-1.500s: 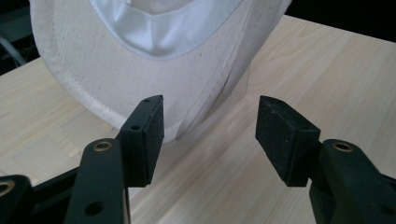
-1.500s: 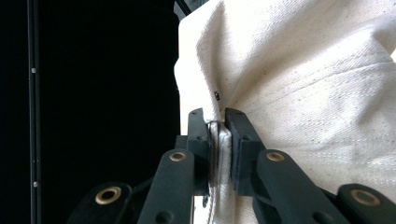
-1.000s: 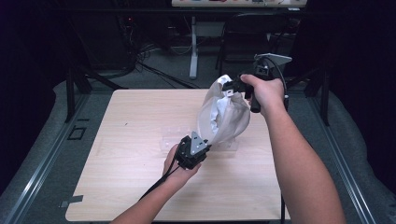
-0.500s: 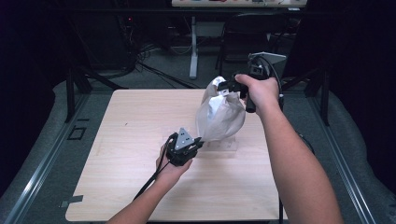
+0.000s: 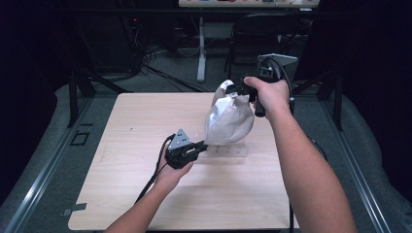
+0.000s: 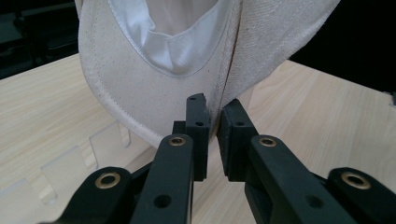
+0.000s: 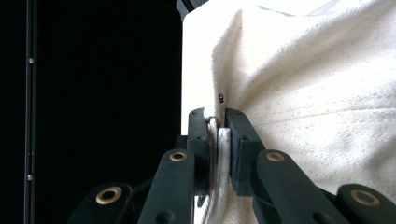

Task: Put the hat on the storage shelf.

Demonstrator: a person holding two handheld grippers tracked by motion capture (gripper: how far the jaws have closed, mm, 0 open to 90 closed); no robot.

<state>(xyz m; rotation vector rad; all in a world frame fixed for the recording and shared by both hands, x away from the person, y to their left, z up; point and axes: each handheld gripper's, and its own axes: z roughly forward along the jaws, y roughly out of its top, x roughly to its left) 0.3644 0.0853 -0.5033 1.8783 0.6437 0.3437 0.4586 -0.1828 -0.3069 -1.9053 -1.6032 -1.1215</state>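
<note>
High view: a white cloth bag (image 5: 229,119) hangs above the far right part of the table (image 5: 121,194), over a clear slotted stand (image 5: 228,151).
High view, right tool (image 5: 243,89): clenched on the bag's top.
High view, left tool (image 5: 200,147): at the bag's lower near corner.
Left gripper view: left tool (image 6: 214,122) pinches the bag's (image 6: 154,88) bottom edge, its jaws having just been closing.
Right gripper view: right tool (image 7: 217,133) grips a fold of the bag (image 7: 317,107).

Cream-white woven cloth bag (image 5: 228,116) with a brighter white lining; black fingers (image 6: 198,135); pale wood-grain table (image 5: 136,126).
</note>
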